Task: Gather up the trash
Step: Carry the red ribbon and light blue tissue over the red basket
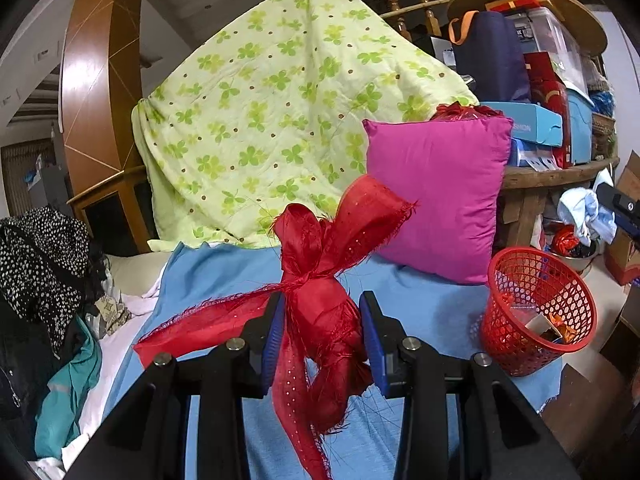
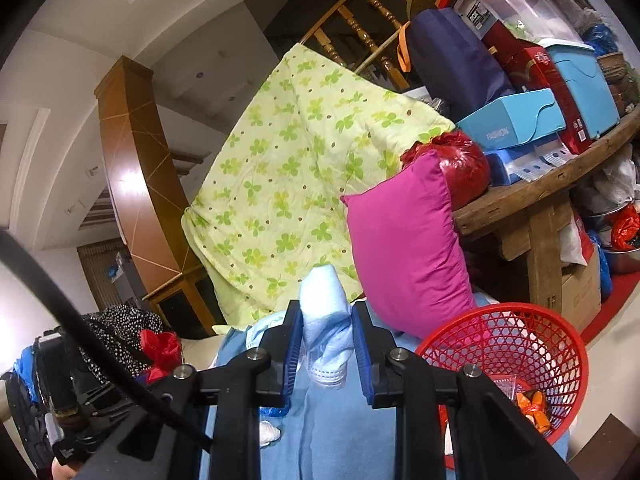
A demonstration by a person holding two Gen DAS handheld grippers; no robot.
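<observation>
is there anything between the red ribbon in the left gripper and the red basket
Nothing visible blocks it. The left gripper holds the red ribbon above the blue cloth, and the red basket sits open-topped to its right. The pink pillow stands farther back, off the path.

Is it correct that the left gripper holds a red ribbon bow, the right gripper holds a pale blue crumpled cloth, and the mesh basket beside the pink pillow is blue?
Not quite. The mesh basket is red, not blue, as both wrist views show. The rest holds: the left gripper grips the red ribbon bow, the right gripper grips the pale blue cloth, and the basket stands beside the pink pillow.
</observation>
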